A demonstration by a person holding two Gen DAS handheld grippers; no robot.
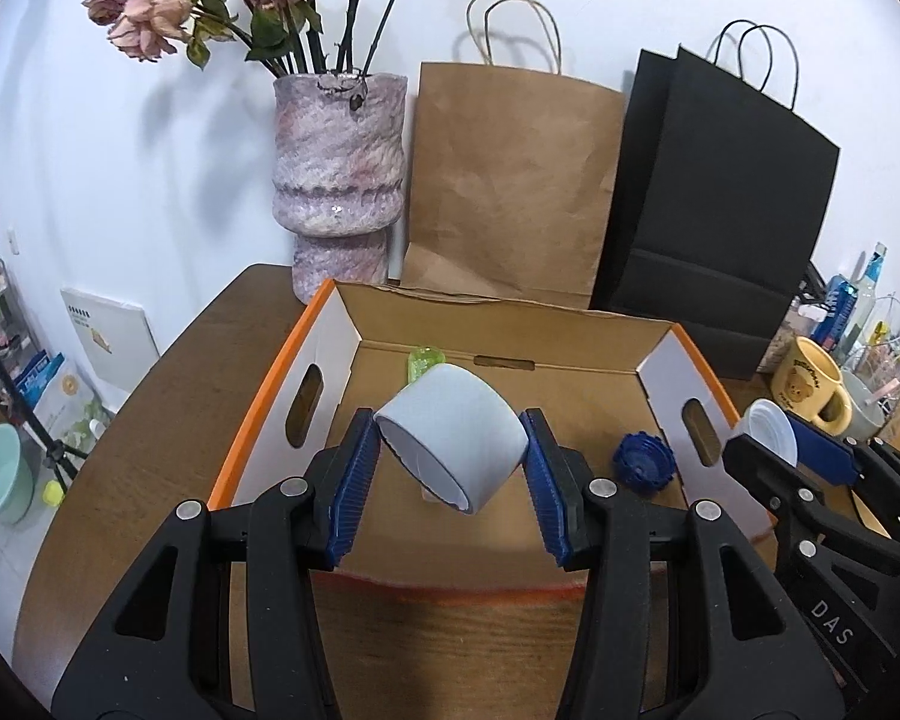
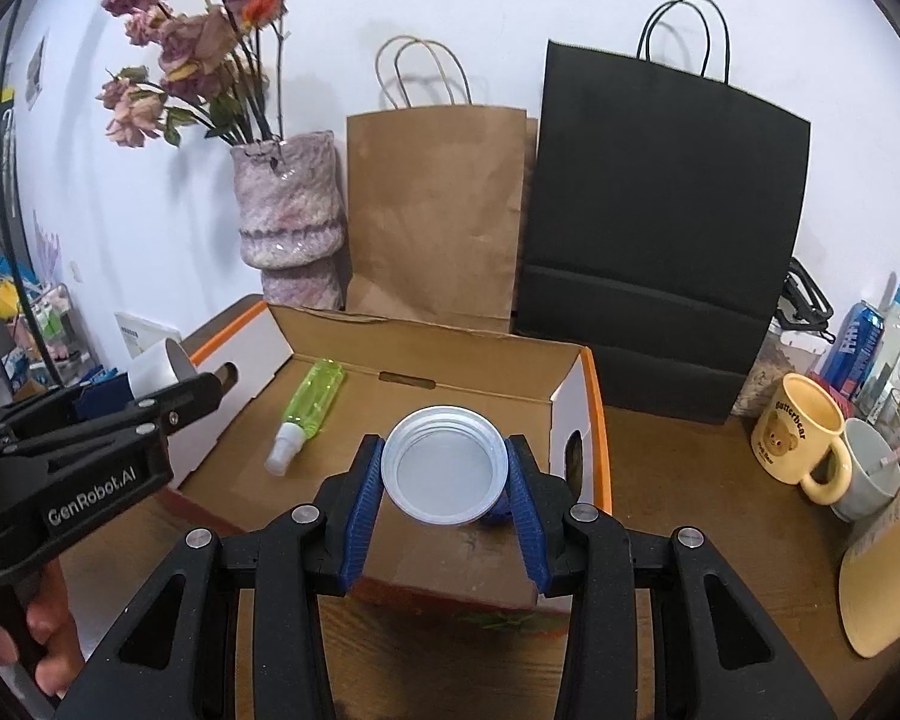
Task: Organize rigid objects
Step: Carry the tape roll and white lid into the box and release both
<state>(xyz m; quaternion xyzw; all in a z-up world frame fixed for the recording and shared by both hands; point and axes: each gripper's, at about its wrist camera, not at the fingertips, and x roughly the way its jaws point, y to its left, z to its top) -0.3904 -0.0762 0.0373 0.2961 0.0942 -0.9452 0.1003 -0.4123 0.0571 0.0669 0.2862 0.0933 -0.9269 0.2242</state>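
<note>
Standing on the brown wooden bench (image 1: 150,420), the open cardboard box with orange rims (image 1: 510,348) has its back wall just before a brown paper bag (image 1: 510,180) and a black paper bag (image 1: 720,210); a pink marbled vase of dried roses (image 1: 336,168) stands at its back left corner. Right of the box, a yellow bear mug (image 2: 801,432) and a grey cup (image 2: 870,474) stand near the bench edge.

The left tool (image 1: 453,450) hangs over the front part of the box, its blue pads pinching a tilted pale grey tape roll (image 1: 450,432). The right tool (image 2: 444,468) hangs over the right part of the box, pinching a white round plastic lid (image 2: 444,465) by its rim.

Inside the box lie a green spray bottle with white cap (image 2: 309,414) near the back wall and a dark blue ridged cap (image 1: 645,459) near the right wall.
</note>
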